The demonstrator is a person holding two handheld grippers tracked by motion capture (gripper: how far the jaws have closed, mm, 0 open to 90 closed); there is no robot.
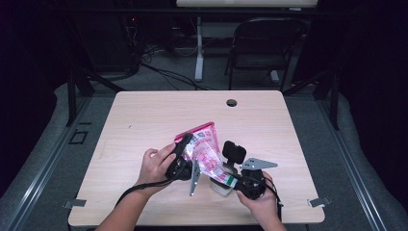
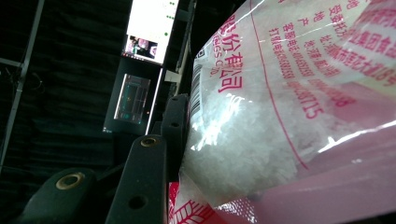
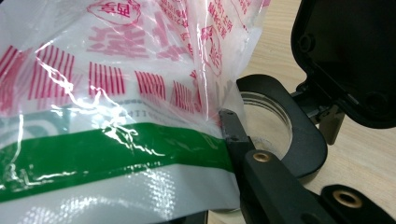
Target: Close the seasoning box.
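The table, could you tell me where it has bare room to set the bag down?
The table is bare along its far half around the cable hole, and down its left and right edges. It is crowded at the near middle, where the left gripper and right gripper hold the bag over the jar.
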